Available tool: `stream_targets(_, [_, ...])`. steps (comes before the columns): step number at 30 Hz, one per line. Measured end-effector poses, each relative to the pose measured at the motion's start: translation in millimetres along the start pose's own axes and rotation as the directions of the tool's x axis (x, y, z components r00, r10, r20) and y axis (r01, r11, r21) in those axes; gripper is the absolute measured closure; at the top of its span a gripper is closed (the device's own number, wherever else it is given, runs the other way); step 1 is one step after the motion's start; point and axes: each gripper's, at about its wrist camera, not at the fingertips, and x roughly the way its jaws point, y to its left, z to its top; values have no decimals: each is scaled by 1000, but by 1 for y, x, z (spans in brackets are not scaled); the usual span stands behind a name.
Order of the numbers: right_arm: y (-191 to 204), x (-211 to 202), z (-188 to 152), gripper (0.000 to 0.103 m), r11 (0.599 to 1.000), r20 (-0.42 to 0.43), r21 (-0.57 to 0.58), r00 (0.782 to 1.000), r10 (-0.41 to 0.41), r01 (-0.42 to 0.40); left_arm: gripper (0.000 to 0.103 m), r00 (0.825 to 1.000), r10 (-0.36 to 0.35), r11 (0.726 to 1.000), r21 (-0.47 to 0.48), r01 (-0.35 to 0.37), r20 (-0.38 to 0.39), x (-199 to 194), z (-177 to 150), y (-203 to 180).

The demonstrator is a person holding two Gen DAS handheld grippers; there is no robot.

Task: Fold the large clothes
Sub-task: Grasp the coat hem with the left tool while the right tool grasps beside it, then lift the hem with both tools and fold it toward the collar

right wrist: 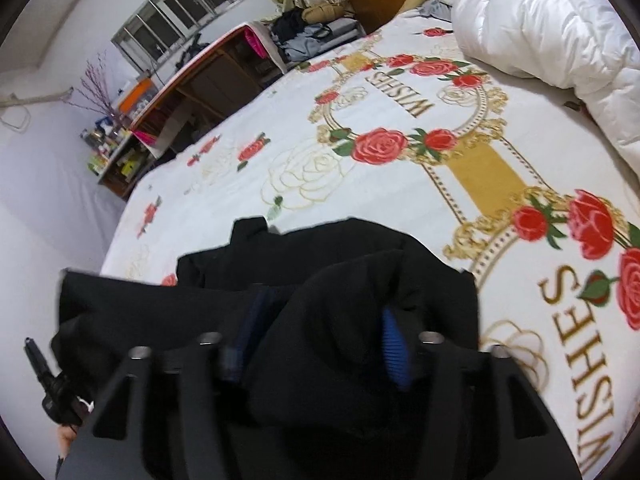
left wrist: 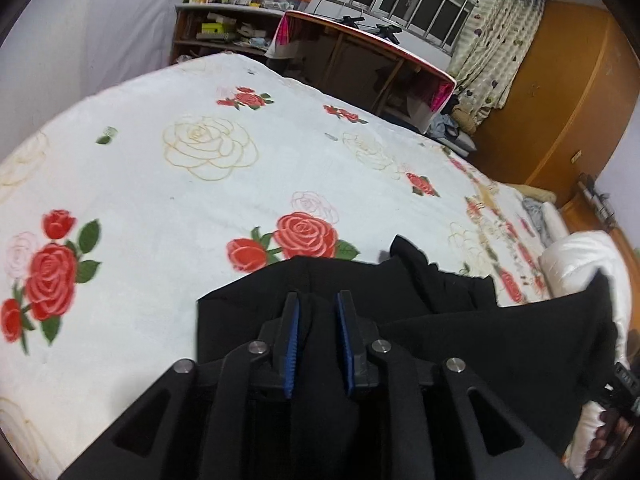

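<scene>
Black garment bunched on the rose bedspread, near the bed's close edge, stretched sideways between both tools. Left gripper tilted down toward the bed, fingers a little apart, a fold of black cloth between the blue pads; cannot tell if pressed. Right gripper tilted down too, fingers wide apart, cloth heaped loosely between. White quilt piled at the far corner.

Home bedroom: bed w/ rose blanket, duvet, curtains.
</scene>
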Motion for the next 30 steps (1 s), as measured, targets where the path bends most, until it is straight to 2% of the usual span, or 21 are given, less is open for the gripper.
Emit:
stream_targets(1, [0, 0, 2, 34, 1000, 14, -3, 1000, 7, -7, 77, 1000, -8, 1000, 6, 8, 27, -4, 3, 1])
stream_targets(2, [1, -2, 5, 31, 1000, 29, -4, 999, 13, -13, 68, 997, -14, 1000, 16, 13, 70, -11, 7, 2])
stream_targets(3, [1, -3, 7, 30, 1000, 40, -3, 999, 21, -21, 55, 993, -23, 1000, 19, 21, 112, -20, 12, 4])
stream_targets(5, [2, -8, 11, 25, 999, 79, -19, 996, 39, -38, 44, 986, -36, 999, 20, 33, 164, -33, 20, 8])
stream_targets(11, [5, -22, 21, 25, 997, 171, -73, 984, 52, -39, 44, 985, -23, 998, 68, 11, 174, -34, 37, 16])
stream_targets(13, [3, -23, 23, 25, 996, 182, -88, 983, 22, -6, 43, 985, -26, 997, 71, 14, 170, -31, 38, 19])
stream_targets(15, [-2, -21, 22, 25, 995, 190, -96, 982, 4, 14, 38, 986, -30, 998, 66, 19, 166, -27, 35, 22])
stream_targets(17, [-9, -13, 21, 25, 995, 167, -92, 986, -6, 22, 35, 991, -41, 997, 75, 31, 128, -13, 31, 22])
stream_targets(21, [-23, 21, 16, 25, 994, 74, -104, 997, -23, 31, 35, 999, -49, 992, 113, 49, -4, 35, 22, 15])
stream_targets(23, [-29, 39, 16, 25, 993, 32, -114, 999, -34, 37, 35, 995, -65, 993, 96, 72, -72, 59, 19, 14])
stream_targets(26, [-35, 57, 20, 25, 992, -14, -123, 999, -33, 31, 36, 991, -71, 992, 99, 83, -115, 78, 17, 10])
stream_targets(27, [-36, 59, 21, 26, 992, -23, -127, 999, -28, 25, 50, 990, -80, 990, 110, 93, -116, 81, 17, 6])
stream_targets(28, [-35, 61, 22, 39, 991, -20, -133, 999, -29, 26, 65, 990, -91, 986, 127, 105, -109, 79, 17, 2])
stream_targets(29, [-34, 61, 22, 75, 990, -14, -135, 1000, -28, 26, 76, 991, -89, 983, 150, 104, -104, 77, 17, -4])
stream_targets(30, [-32, 61, 23, 82, 991, -15, -133, 999, -32, 30, 84, 995, -62, 980, 186, 75, -76, 73, 17, -10])
